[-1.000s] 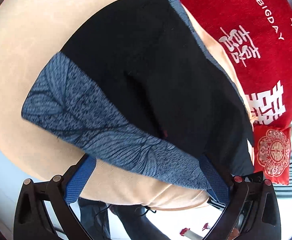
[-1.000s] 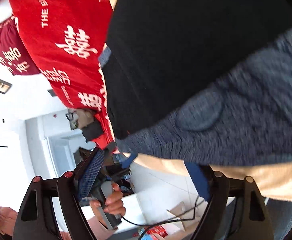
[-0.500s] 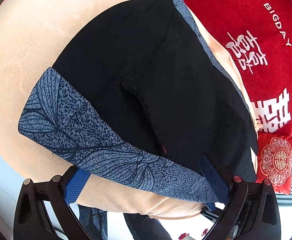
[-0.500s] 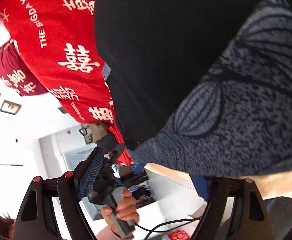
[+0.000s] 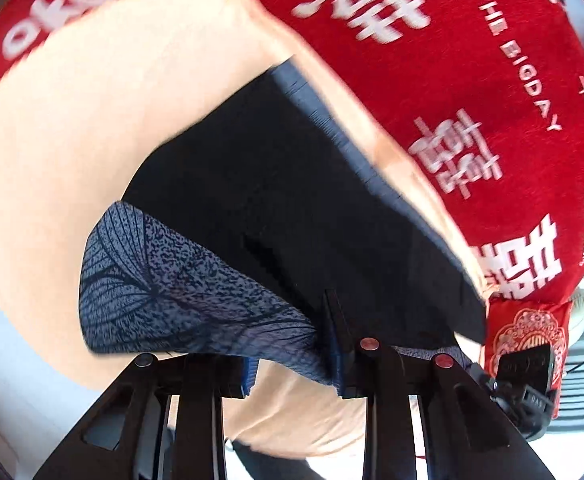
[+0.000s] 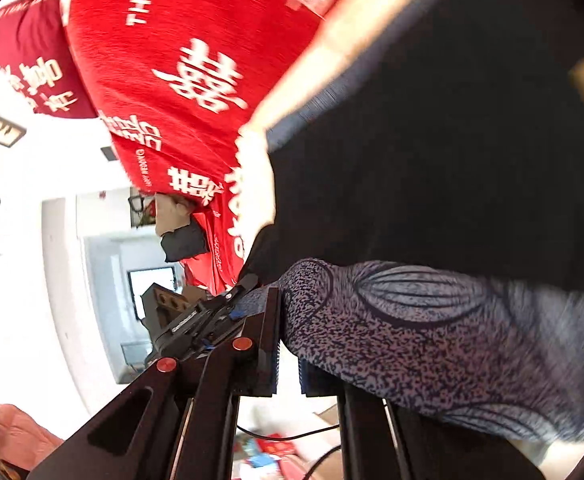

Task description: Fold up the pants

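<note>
Black pants [image 5: 292,216] with a blue-grey leaf-patterned waistband [image 5: 163,288] lie on a beige cushion [image 5: 91,128]. My left gripper [image 5: 292,364] is shut on the waistband near its right end, the fabric bunched between the blue pads. In the right wrist view the same waistband [image 6: 432,332] runs to the right, and my right gripper [image 6: 287,344] is shut on its left end. The black pants body [image 6: 452,160] fills the upper right there. The left gripper's body [image 6: 199,320] shows just left of my right gripper.
A red blanket [image 5: 472,100] with white wedding characters lies beyond the pants, also in the right wrist view [image 6: 179,80]. A small red pouch [image 5: 528,332] sits at the right edge. The cushion's front edge [image 5: 292,420] drops to a white floor.
Both grippers have closed from open onto the waistband. The views have shifted and blurred, and the pants sit lower in the left view.
</note>
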The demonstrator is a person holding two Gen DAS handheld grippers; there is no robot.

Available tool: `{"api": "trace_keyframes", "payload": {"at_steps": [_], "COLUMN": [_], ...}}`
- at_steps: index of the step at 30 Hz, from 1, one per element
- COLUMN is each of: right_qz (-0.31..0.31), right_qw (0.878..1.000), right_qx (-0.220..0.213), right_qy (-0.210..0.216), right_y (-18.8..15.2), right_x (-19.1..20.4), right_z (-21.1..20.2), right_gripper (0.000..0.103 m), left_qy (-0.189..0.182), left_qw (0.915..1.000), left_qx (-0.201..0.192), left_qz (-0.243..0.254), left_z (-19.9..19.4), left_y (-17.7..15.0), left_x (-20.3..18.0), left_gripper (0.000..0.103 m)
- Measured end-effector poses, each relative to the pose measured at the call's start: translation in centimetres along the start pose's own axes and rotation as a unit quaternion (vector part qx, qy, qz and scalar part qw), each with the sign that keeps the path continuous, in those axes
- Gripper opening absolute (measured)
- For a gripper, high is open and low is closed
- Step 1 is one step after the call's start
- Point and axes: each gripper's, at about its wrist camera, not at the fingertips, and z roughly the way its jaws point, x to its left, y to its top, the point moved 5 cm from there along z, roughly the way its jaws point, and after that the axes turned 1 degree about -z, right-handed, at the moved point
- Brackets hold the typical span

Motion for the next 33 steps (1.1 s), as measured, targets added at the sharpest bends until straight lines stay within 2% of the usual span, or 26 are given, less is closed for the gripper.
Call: {"api": "trace_keyframes", "payload": {"at_steps": [2,5,8,10,11,12,13,15,16,17,18,20,23,24,25,26,27,29,30,32,33], "right_qz": [-0.019,-0.037,-0.038,-0.033,-0.028,-0.023,-0.017,-0.011,-0.012,-0.017,-0.029,-0.062,-0.093,-0.103,-0.118,-0.133,-0.146,-0.159,-0.157,-0.127,-0.108], "right_qw": [1.000,0.998,0.996,0.994,0.994,0.993,0.992,0.989,0.989,0.989,0.988,0.986,0.982,0.980,0.976,0.970,0.961,0.946,0.940,0.950,0.957], "right_qx": [0.008,0.020,0.033,0.039,0.039,0.039,0.041,0.052,0.056,0.059,0.063,0.060,0.050,0.051,0.057,0.065,0.075,0.082,0.079,0.061,0.046], "right_qy": [-0.018,-0.050,-0.074,-0.092,-0.099,-0.107,-0.118,-0.139,-0.139,-0.137,-0.135,-0.145,-0.157,-0.163,-0.175,-0.194,-0.223,-0.271,-0.292,-0.279,-0.265], "right_y": [3.9,9.2,14.4,16.8,18.0,18.7,19.3,19.9,20.0,20.1,19.9,19.4,18.0,17.2,16.8,16.9,16.8,17.3,17.9,19.1,19.6], "right_x": [0.3,0.6,-0.8,-2.4,-3.4,-4.2,-5.1,-6.4,-6.2,-5.9,-5.1,-3.3,-1.9,-1.6,-1.5,-2.0,-2.7,-4.7,-6.0,-7.3,-7.4], "right_z": [-0.1,0.7,2.5,4.1,4.7,5.3,5.9,6.8,7.0,7.2,7.1,6.2,4.2,4.2,4.2,4.2,4.5,5.4,5.4,4.1,3.2], "right_gripper": [0.008,0.008,0.011,0.011,0.012,0.012,0.014,0.036,0.041,0.053,0.071,0.082,0.082,0.075,0.064,0.043,0.039,0.039,0.034,0.017,0.017], "left_qy": [-0.003,0.017,0.049,0.091,0.112,0.125,0.132,0.144,0.149,0.155,0.161,0.175,0.192,0.197,0.202,0.210,0.219,0.240,0.256,0.290,0.299], "left_qw": [0.9995,0.9960,0.9922,0.9879,0.9856,0.9842,0.9845,0.9850,0.9845,0.9834,0.9820,0.9773,0.9702,0.9678,0.9651,0.9609,0.9563,0.9480,0.9434,0.9319,0.9261], "left_qx": [-0.017,-0.046,-0.061,-0.070,-0.076,-0.077,-0.070,-0.047,-0.040,-0.039,-0.041,-0.052,-0.062,-0.058,-0.049,-0.046,-0.042,-0.024,-0.020,-0.027,-0.038], "left_qz": [0.026,0.074,0.097,0.104,0.102,0.099,0.092,0.083,0.083,0.085,0.090,0.106,0.134,0.145,0.159,0.175,0.189,0.208,0.210,0.216,0.227], "left_z": [0.4,2.7,6.6,9.6,10.6,11.4,12.5,14.1,14.4,14.2,13.8,12.2,10.3,10.3,10.8,11.5,12.7,15.0,16.3,18.1,18.3], "left_y": [2.6,7.4,11.6,13.7,14.4,14.9,15.4,16.0,16.1,16.2,16.1,15.8,14.8,14.4,14.0,13.6,13.3,12.7,12.5,12.3,12.3], "left_x": [-2.5,-6.0,-7.3,-7.3,-6.8,-6.1,-5.8,-5.2,-5.2,-5.3,-5.6,-6.4,-7.5,-7.8,-8.1,-8.2,-8.6,-8.4,-8.1,-7.6,-8.0], "left_gripper": [0.030,0.030,0.030,0.040,0.052,0.057,0.057,0.059,0.059,0.059,0.059,0.059,0.060,0.070,0.087,0.088,0.088,0.088,0.088,0.092,0.094]}}
